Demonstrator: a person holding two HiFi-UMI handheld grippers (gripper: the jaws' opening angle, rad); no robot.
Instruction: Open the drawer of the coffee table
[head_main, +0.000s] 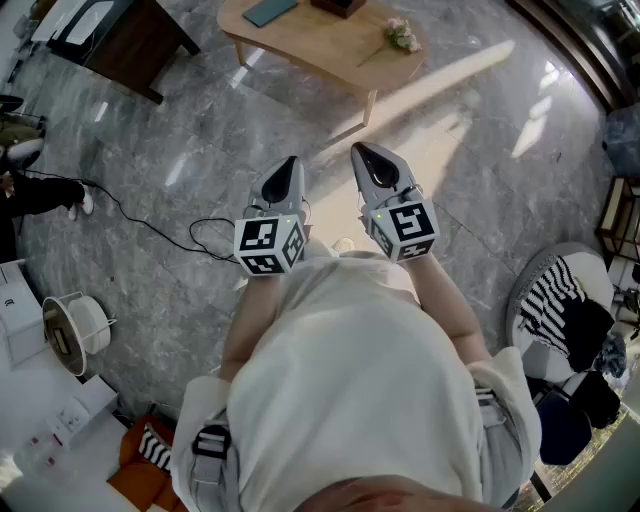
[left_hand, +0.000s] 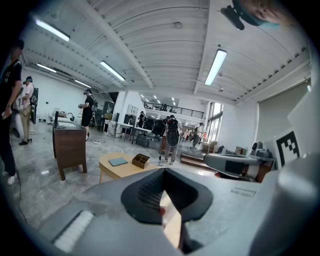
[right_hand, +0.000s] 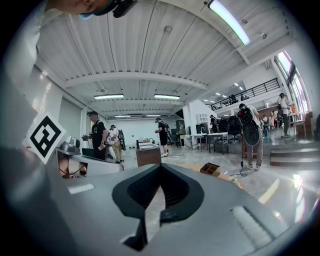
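Glossy grey marble floor (head_main: 150, 190), white ribbed ceiling (left_hand: 165, 45), strip lights (left_hand: 216, 66), dark wooden cabinet (left_hand: 70, 145), tall windows (left_hand: 216, 120).

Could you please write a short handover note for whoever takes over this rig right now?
Left tool: shut, empty, held out in front of the person.
Right tool: shut, empty, beside the left one.
Coffee table: ahead, touched by neither tool. A teal notebook, a brown box and a flower sprig lie on top. Its drawer is not visible from here.
Done: nothing yet.
Left: probably walk up, find the drawer front, grip it and pull it open.
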